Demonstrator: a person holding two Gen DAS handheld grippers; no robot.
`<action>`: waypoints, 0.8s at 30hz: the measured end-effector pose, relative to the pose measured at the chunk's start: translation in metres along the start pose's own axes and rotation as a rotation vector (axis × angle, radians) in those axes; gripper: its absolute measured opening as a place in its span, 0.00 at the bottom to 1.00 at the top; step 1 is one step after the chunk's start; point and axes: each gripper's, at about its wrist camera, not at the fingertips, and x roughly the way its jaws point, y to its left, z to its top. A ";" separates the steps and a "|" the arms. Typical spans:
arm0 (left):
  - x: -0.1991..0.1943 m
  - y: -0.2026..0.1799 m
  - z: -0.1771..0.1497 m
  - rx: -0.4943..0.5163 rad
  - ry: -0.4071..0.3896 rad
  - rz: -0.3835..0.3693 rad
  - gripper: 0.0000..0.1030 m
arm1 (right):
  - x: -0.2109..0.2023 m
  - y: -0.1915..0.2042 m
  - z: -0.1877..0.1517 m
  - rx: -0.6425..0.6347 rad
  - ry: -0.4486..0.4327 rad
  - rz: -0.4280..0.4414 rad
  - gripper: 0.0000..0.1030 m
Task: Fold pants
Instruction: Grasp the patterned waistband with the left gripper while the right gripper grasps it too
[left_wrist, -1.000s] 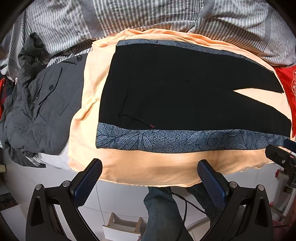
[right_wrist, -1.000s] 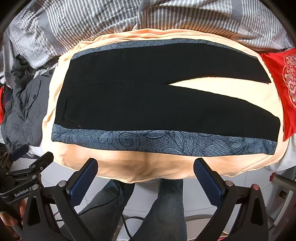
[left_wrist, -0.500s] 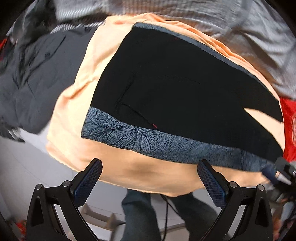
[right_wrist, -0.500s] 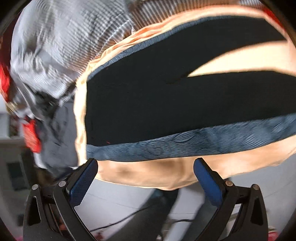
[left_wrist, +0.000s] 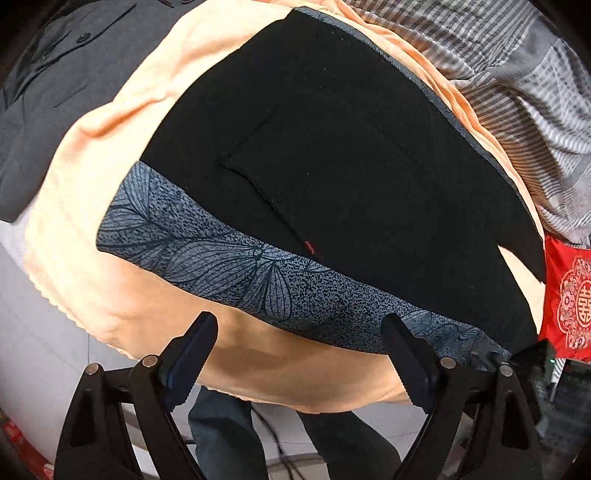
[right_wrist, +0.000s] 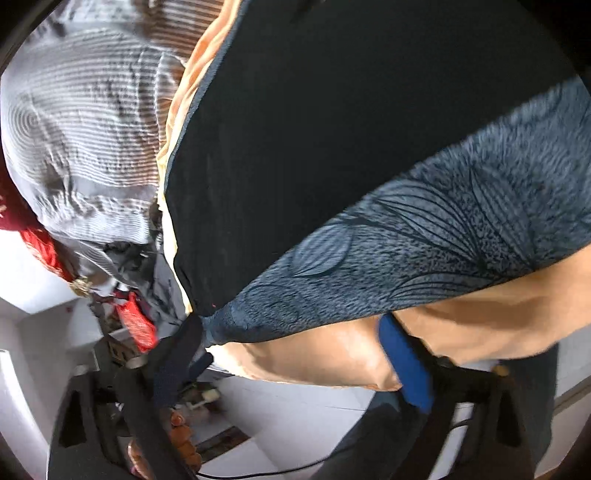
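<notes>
Black pants (left_wrist: 351, 155) with a blue-grey leaf-print side band (left_wrist: 229, 258) lie flat on an orange sheet (left_wrist: 110, 122). My left gripper (left_wrist: 299, 354) is open, just short of the sheet's near edge below the band. In the blurred, tilted right wrist view the pants (right_wrist: 332, 129) and band (right_wrist: 424, 243) fill the frame. My right gripper (right_wrist: 291, 354) is open at the sheet's edge, its left fingertip (right_wrist: 184, 343) at the band's waist corner.
A grey jacket (left_wrist: 48, 74) lies left of the sheet. A grey striped duvet (left_wrist: 517, 74) lies behind. A red embroidered cushion (left_wrist: 569, 299) sits at the right. The person's legs (left_wrist: 229, 435) and a white tiled floor show below.
Both grippers have moved closer to the bed's near edge. The right gripper has swung left toward the waist corner and tilted. Both stay open.
</notes>
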 end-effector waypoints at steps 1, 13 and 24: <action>0.001 0.000 -0.001 0.000 0.002 -0.001 0.89 | 0.005 -0.006 0.000 0.009 0.012 0.022 0.73; 0.000 0.010 -0.012 -0.097 -0.044 -0.031 0.89 | 0.020 -0.034 0.013 0.089 0.008 0.249 0.71; -0.010 0.027 -0.033 -0.244 -0.122 -0.071 0.89 | 0.003 -0.016 0.031 0.095 0.121 0.383 0.07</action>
